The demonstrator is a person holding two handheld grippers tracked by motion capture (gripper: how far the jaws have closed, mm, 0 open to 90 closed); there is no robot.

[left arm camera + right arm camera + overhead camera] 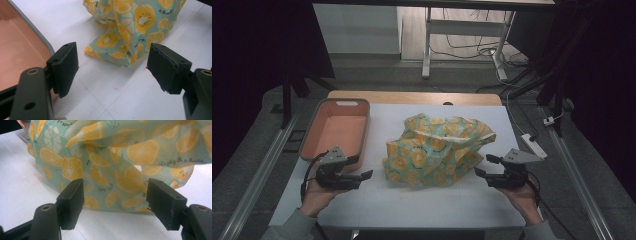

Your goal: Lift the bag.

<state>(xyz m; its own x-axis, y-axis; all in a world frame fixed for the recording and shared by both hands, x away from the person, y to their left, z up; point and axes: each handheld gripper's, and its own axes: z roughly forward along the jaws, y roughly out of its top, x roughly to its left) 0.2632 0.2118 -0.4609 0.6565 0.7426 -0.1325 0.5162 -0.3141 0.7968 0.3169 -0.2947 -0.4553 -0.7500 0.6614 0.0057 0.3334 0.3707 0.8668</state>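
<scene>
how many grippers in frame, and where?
2. The left gripper sits near the table's front edge, beside the pink tray, jaws open. The right gripper is opposite, right of the crumpled fruit-print cloth, jaws open and empty.

Crumpled printed cloth (437, 150); matt white table (412, 200); smooth plastic tray (362, 122).

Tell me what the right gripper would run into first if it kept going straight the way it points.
Most likely the crumpled citrus-print cloth. The right gripper stands open and aims at the cloth's lower edge, with bare white table between them. Nothing else shows in that line, though the gap is hard to judge.
</scene>
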